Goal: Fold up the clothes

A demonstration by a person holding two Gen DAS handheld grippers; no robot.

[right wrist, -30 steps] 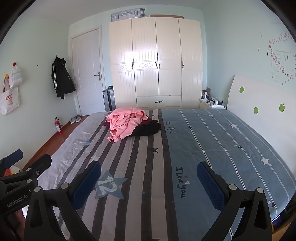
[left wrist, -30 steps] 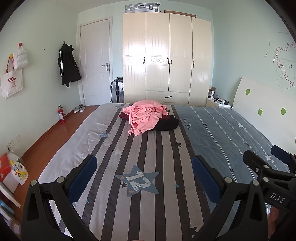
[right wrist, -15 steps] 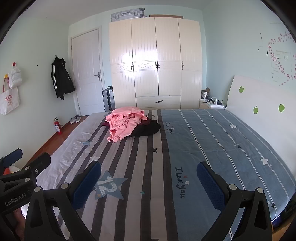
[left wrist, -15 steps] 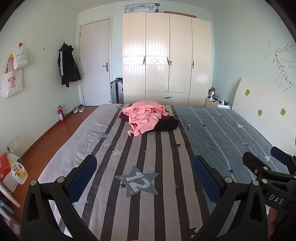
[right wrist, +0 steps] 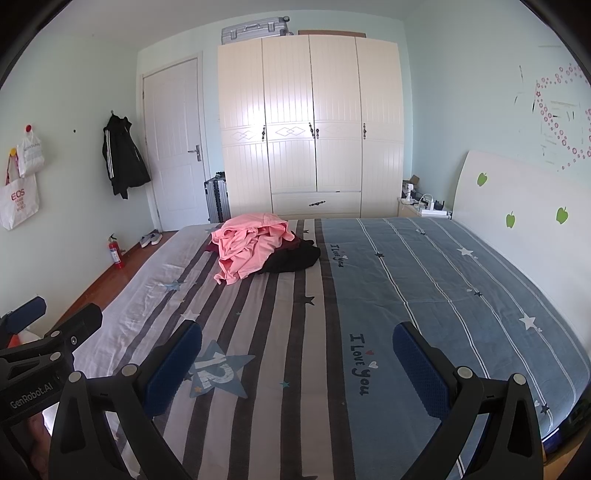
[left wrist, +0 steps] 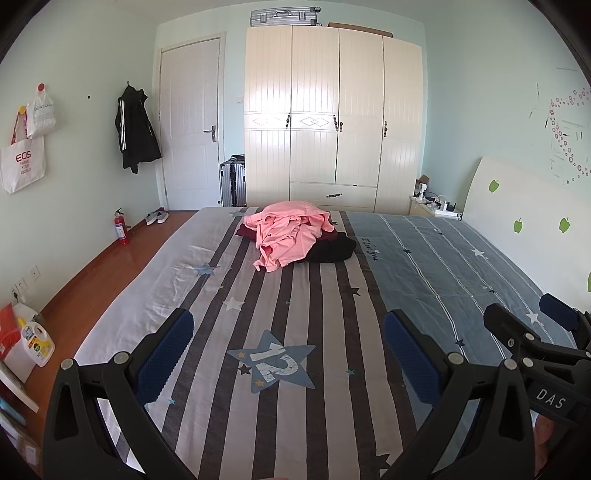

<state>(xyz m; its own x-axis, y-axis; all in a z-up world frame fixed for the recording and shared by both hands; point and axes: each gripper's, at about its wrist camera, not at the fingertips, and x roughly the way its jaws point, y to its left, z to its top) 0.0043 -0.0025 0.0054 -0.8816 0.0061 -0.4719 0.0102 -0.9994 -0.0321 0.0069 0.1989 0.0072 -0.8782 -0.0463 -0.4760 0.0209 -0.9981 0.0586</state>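
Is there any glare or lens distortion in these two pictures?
Left wrist view: bright glare on the wardrobe doors, walls bowed by fisheye, corners dark. Right wrist view: the same glare on the wardrobe, bed edges curved, focus sharp.

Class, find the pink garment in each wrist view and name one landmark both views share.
Left wrist view: pink garment lies upper centre, on the far striped part of the bed.
Right wrist view: pink garment lies left of centre.
Shared landmark: the star marked 12.

Three crumpled garments (left wrist: 291, 232) heaped on one bed (left wrist: 436, 258); two suitcases (left wrist: 282, 16); two wall-hung bags (left wrist: 23, 168).
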